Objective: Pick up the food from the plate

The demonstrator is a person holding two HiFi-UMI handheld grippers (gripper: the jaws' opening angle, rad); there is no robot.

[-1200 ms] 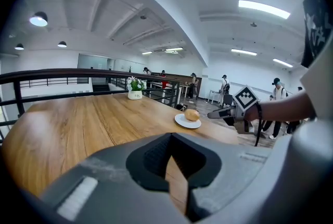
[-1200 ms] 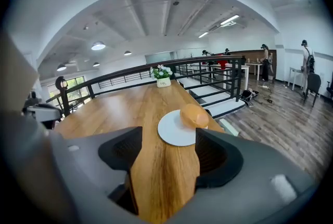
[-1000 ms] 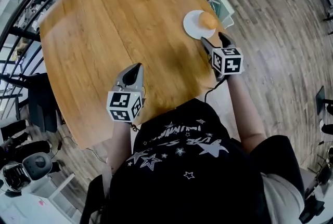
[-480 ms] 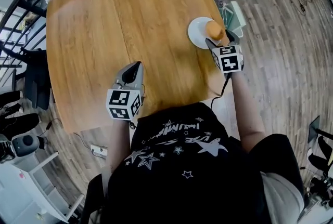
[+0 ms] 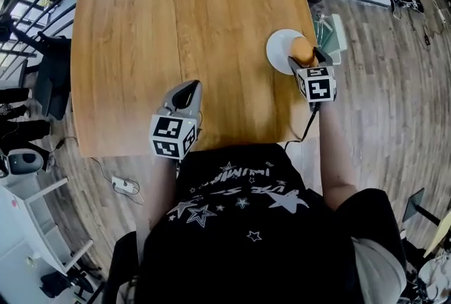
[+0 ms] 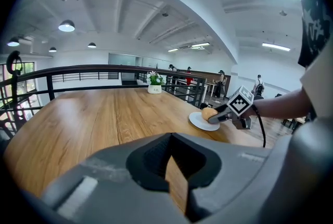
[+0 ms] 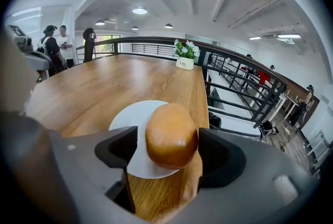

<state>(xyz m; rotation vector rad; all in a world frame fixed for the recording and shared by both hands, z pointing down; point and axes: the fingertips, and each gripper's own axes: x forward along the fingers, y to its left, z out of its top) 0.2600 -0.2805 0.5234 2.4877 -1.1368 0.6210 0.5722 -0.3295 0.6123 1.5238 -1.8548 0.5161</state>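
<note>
A round golden-brown bun (image 7: pixel 171 134) lies on the near right part of a small white plate (image 7: pixel 130 119), close to the right edge of the wooden table (image 5: pixel 176 27). My right gripper (image 7: pixel 169 158) has one jaw on each side of the bun and its jaws are closing; a strip of plate still shows between the left jaw and the bun. In the head view the bun (image 5: pixel 301 49) and the plate (image 5: pixel 280 49) sit just ahead of that gripper (image 5: pixel 306 60). My left gripper (image 5: pixel 189 89) hovers over the table's near edge, shut and empty.
A small potted plant (image 7: pixel 185 51) stands at the table's far end. A black railing (image 7: pixel 244 82) runs along the table's right side, with wooden floor below. People (image 7: pixel 57 43) stand far off at the left. A greenish item (image 5: pixel 330 31) lies just past the table's right edge.
My right gripper has moved forward onto the plate and now has the bun between its jaws. The left gripper has stayed in place.
</note>
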